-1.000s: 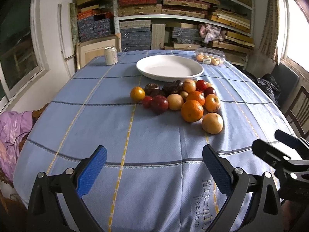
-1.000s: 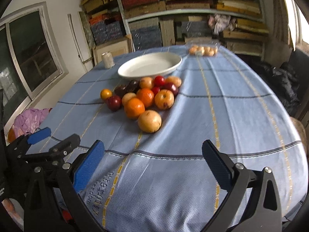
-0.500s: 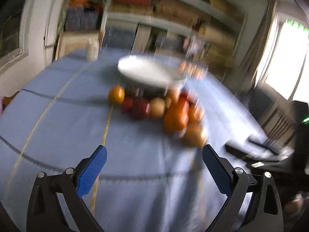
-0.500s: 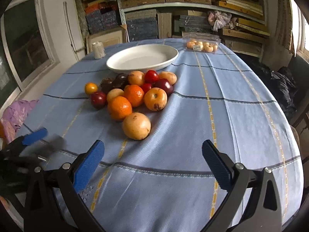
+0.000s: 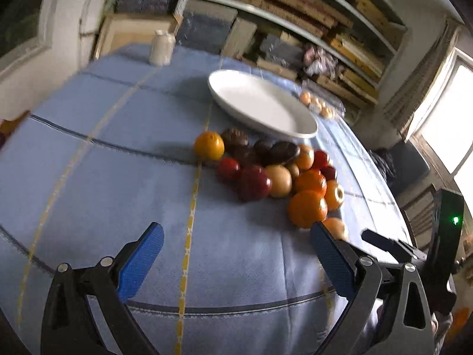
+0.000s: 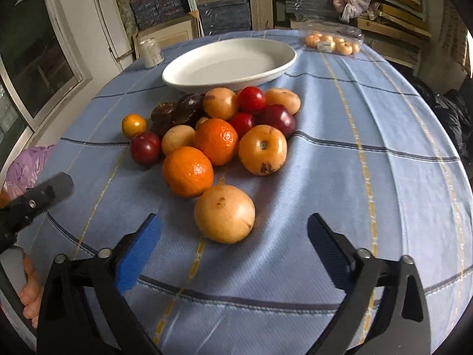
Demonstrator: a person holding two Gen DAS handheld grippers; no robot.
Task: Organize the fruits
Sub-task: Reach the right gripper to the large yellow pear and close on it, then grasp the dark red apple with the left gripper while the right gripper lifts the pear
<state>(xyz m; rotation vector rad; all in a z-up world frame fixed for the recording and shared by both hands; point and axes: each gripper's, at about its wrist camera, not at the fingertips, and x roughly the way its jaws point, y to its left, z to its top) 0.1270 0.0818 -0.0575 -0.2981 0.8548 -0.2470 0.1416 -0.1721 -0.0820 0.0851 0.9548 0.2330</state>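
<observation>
The right hand-held gripper (image 6: pixel 233 236), released and just narrowing on nothing, is lining up on the nearest round tan fruit (image 6: pixel 224 213), needing a squeeze next.

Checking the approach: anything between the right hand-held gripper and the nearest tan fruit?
Nothing visible. The right hand-held gripper is open, its jaws just closing some, only bare tablecloth before the tan fruit.
</observation>
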